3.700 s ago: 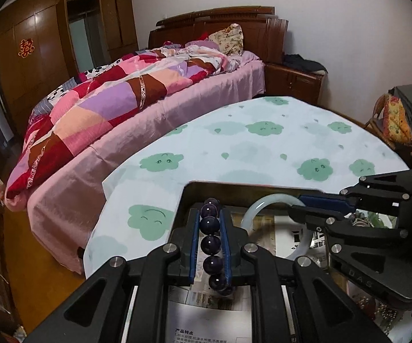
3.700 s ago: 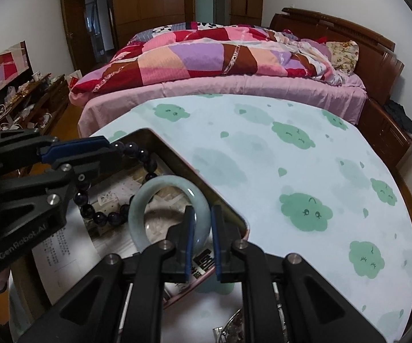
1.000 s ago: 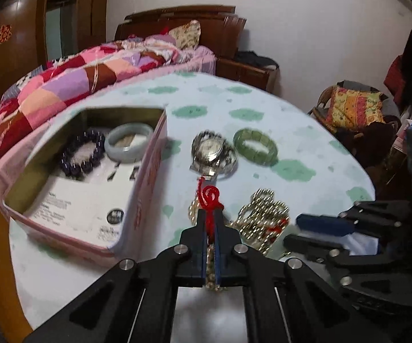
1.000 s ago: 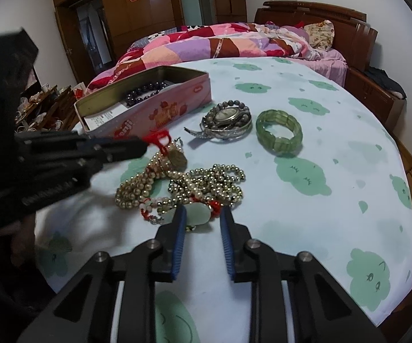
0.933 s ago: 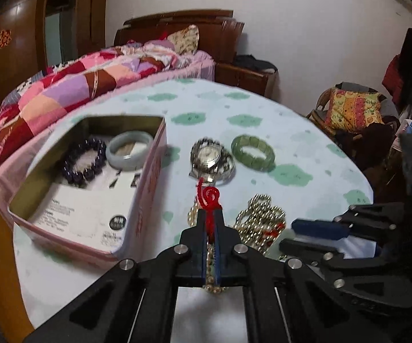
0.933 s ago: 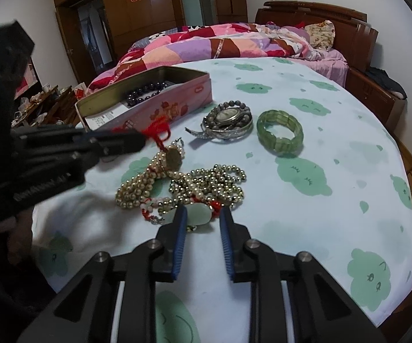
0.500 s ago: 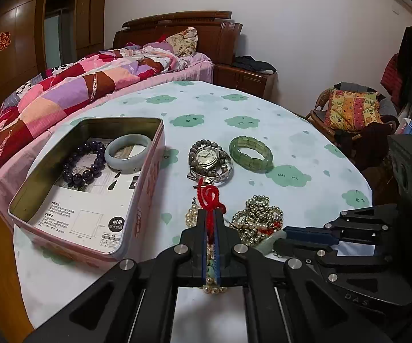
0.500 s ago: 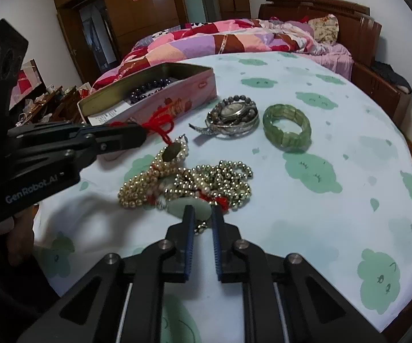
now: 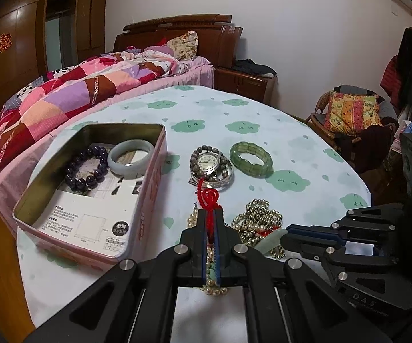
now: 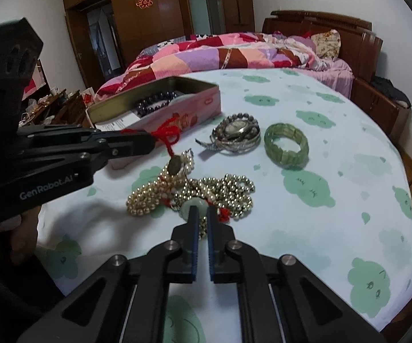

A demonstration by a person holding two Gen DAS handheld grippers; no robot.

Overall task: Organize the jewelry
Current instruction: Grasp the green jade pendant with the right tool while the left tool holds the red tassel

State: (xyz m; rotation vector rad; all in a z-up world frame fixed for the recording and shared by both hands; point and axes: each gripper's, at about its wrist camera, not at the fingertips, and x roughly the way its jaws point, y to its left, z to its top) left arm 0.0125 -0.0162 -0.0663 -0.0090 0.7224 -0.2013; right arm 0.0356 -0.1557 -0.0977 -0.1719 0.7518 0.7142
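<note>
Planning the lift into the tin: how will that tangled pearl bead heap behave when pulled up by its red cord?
The pearl strands are probably floppy, trailing below the red cord. Since they lie tangled, the pale jade pendant pinched by the right tongs may drag along. Loose loops could snag.

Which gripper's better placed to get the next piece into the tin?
Left, likely. The left gripper is shut on the red cord right beside the tin; the right gripper pinches the jade pendant farther away.

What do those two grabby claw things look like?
Both are black plastic. Each gripper has two straight fingers lined with blue pads and angular arms joined by silver bolts. The left gripper has "GenRobot.AI" printed in white on its side; the right gripper shows "DAS".
</note>
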